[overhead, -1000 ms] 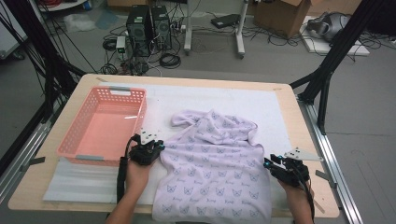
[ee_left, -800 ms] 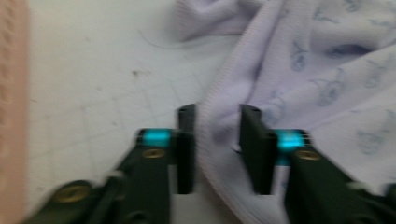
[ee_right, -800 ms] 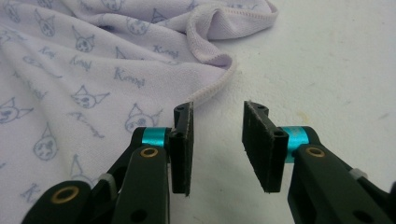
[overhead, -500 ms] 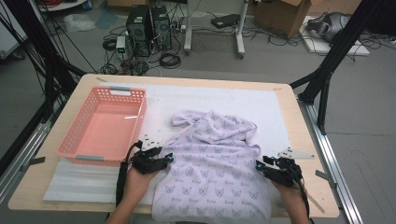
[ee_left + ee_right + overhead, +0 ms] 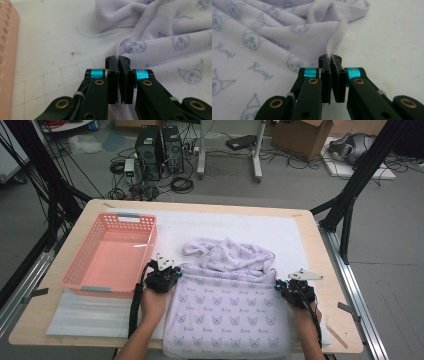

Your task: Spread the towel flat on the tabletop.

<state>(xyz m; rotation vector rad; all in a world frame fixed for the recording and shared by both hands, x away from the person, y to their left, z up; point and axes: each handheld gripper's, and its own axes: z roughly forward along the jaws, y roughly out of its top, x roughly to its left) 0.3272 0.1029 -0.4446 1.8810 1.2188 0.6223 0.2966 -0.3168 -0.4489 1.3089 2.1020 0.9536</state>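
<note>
Pinching the towel (image 5: 230,310) hem — left gripper (image 5: 118,62) and right gripper (image 5: 331,60) both clamped.

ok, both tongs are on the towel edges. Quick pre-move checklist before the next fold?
1. Left tongs shut on the towel hem: ok, the edge runs between the jaws in the left gripper view; they have just been closing.
2. Right tongs shut on the opposite hem: ok, the stitched edge is pinched between the jaws; they too have just been closing.
3. Grips level with each other across the towel: ok in the high view.
4. Far end flat: not ok, it is bunched and creased.
5. Basket clear of the cloth: ok, it sits apart at the left.
6. Near end fully on the table: cannot tell, it reaches the front edge.
</note>
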